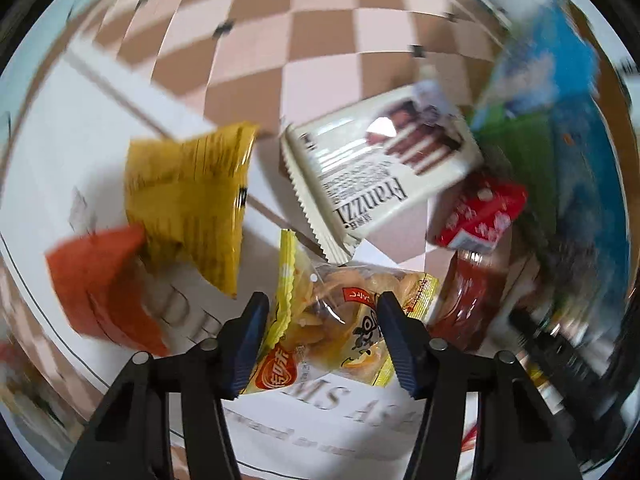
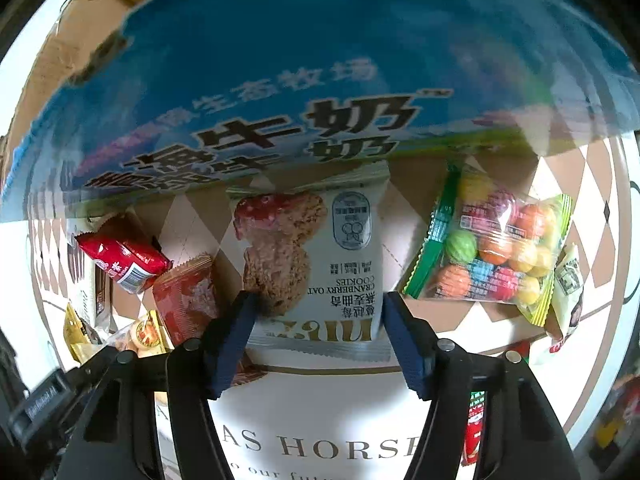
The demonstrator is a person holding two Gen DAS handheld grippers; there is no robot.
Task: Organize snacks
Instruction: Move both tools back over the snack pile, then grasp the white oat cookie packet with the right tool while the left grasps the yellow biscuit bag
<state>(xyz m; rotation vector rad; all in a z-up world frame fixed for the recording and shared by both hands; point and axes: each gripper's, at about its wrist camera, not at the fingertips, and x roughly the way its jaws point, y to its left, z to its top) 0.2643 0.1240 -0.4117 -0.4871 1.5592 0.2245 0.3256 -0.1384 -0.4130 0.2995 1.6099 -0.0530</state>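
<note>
In the left wrist view my left gripper is open, its jaws on either side of a clear yellow-edged bun packet lying on the cloth. Beyond lie a cream Franzzi wafer pack, a yellow bag, an orange packet and red packets. In the right wrist view my right gripper is open around the near end of a white cranberry oat cookies pack. A bag of coloured candy balls lies to its right. Red packets lie to its left.
A blue milk carton box stands just behind the cookies pack and fills the upper right wrist view; it shows blurred at the right of the left wrist view. The tablecloth is brown-and-pink checked with a white printed middle.
</note>
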